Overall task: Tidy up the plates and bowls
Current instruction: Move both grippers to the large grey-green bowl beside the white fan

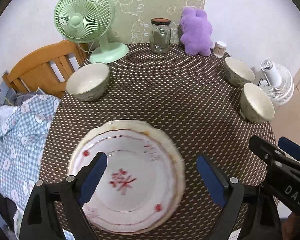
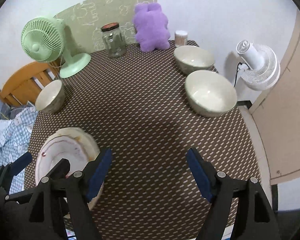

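Plates (image 1: pixel 128 178) sit stacked near the front edge of the table (image 1: pixel 170 100), toward its left side, red-patterned one on top. Left gripper (image 1: pixel 152 178) hangs over the stack with jaws spread wide, nothing pinched. Right gripper (image 2: pixel 149 172) is just beside it over bare tablecloth, also spread and empty. One bowl (image 1: pixel 88 84) is at the left edge by the green fan (image 1: pixel 86 20); two more bowls (image 2: pixel 210 92) sit close together along the right edge. Jar (image 1: pixel 160 36) and purple plush (image 1: pixel 196 32) line the back edge.

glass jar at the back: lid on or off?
On. The glass jar stands upright with its dark red-rimmed lid seated on top; the right wrist view shows the same.
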`<move>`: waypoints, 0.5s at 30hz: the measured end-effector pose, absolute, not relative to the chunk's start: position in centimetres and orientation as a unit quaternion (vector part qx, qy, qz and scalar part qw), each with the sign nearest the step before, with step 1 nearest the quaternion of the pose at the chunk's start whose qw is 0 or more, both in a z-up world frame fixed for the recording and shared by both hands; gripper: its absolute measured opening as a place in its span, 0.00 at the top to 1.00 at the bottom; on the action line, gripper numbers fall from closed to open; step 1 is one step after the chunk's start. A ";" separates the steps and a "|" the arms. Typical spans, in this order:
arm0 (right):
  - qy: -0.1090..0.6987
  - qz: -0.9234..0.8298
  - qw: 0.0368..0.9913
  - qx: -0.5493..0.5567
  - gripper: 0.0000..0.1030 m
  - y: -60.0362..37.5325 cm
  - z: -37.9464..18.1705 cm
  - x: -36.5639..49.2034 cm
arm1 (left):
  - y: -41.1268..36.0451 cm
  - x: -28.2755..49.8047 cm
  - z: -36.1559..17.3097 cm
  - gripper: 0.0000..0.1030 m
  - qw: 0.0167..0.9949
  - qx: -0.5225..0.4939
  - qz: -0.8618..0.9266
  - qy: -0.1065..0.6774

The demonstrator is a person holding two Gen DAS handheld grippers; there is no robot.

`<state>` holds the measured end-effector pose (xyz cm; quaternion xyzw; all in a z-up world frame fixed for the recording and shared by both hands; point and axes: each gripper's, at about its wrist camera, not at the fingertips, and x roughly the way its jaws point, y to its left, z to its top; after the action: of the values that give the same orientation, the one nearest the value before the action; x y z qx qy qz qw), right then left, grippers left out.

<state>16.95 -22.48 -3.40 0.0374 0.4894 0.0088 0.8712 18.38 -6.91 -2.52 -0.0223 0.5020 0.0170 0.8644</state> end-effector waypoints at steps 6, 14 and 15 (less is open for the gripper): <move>0.482 0.022 0.876 0.026 0.23 -27.5 -2.8 18.9 | -11.7 20.3 -2.3 0.10 0.867 -0.044 0.022 0.495; 0.467 0.029 0.883 0.033 0.23 -34.0 -3.0 21.8 | -17.7 22.9 -1.9 0.13 0.876 -0.031 0.028 0.481; 0.469 0.027 0.882 0.035 0.23 -34.8 -3.1 22.2 | -18.4 23.4 -2.1 0.13 0.875 -0.033 0.027 0.483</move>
<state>22.25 -34.81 -3.07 0.0348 0.4695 0.0268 0.8819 23.42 -18.38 -2.10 -0.0327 0.4826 0.0271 0.8748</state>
